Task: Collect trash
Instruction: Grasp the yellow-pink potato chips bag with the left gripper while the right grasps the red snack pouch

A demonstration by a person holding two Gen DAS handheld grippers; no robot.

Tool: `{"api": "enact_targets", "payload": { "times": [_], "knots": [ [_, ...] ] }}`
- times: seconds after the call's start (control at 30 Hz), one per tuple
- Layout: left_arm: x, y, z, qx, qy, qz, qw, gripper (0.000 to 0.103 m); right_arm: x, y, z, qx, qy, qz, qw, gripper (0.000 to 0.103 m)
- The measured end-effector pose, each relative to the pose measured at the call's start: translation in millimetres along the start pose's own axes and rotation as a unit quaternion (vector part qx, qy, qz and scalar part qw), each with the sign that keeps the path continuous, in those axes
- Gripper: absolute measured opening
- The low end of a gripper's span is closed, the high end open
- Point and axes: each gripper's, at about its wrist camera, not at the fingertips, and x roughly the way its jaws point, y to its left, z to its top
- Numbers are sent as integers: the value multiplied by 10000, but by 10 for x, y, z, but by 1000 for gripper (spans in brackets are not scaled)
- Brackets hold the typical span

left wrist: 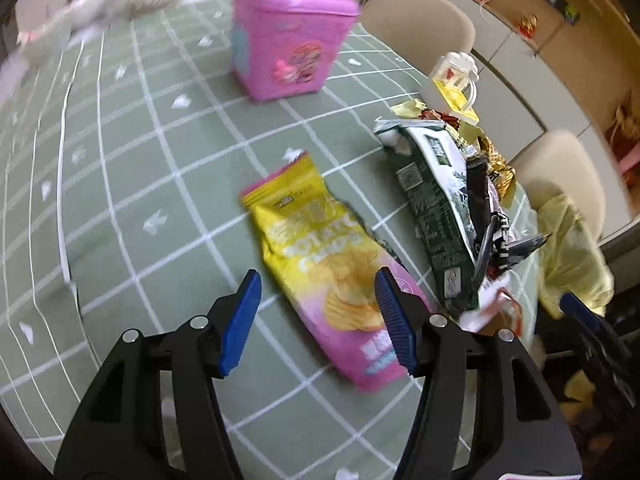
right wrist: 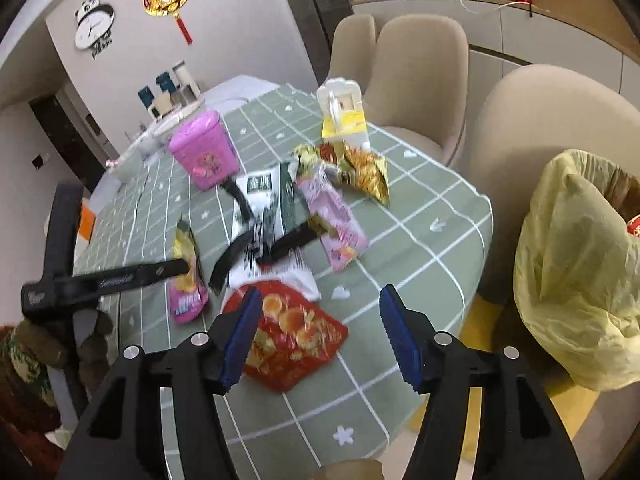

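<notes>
Lower centre of the left wrist view, the left gripper (left wrist: pixel 318 322) has fingers apart over a yellow-pink chip bag (left wrist: pixel 320 264) on the tabletop (left wrist: pixel 120 200). The right gripper (right wrist: pixel 316 334), fingers apart and empty, hovers above a red snack bag (right wrist: pixel 292 336). At right, a yellow-lined bin (right wrist: pixel 576 264) holds something red. A closed pink box (right wrist: pixel 206 148) stands upper left.

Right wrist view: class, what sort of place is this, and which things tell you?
Probably a home dining room: a table under a green checked cloth, padded chairs drawn up to it, and a panda wall clock.
</notes>
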Motion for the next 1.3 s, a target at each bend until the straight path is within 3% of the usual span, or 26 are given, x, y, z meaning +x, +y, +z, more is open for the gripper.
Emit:
{"api": "enact_targets", "payload": {
  "times": [0.03,0.07,0.13,0.23,0.33,0.43,0.67,0.8,0.9,1.0,1.23,1.3],
  "knots": [
    [26,-64,7,205,-49,104,9997,50,26,-14,-7,-9,156,36,9999,58],
    [40,-97,12,354,-66,156,9992,34,50,-23,-28,-4,330,142,9994,58],
    [59,-138,15,587,-26,110,9982,19,55,14,-66,-118,452,324,9984,58],
    [37,-58,23,613,125,-171,9979,14,39,122,-23,-578,269,276,9976,58],
    [-70,58,-28,681,122,-168,9975,14,133,134,78,-659,113,272,9974,58],
    [-195,218,-103,716,122,-233,9971,14,308,116,116,-440,275,615,9968,58],
    [-355,371,-283,776,123,-496,9957,14,309,373,-255,-462,799,1036,9903,58],
    [-381,364,-348,741,83,-586,9955,14,174,546,-332,-916,562,551,9927,58],
    [-387,396,-382,604,89,-653,9960,14,145,526,-227,-650,339,428,9964,58],
    [-376,413,-398,518,105,-676,9963,14,275,490,-127,-293,327,391,9983,58],
    [-394,441,-418,450,132,-743,9961,14,560,684,-118,-592,502,-49,9970,57],
    [-398,442,-420,449,135,-779,9959,14,510,664,-105,-557,442,-109,9974,43]
  ]
}}
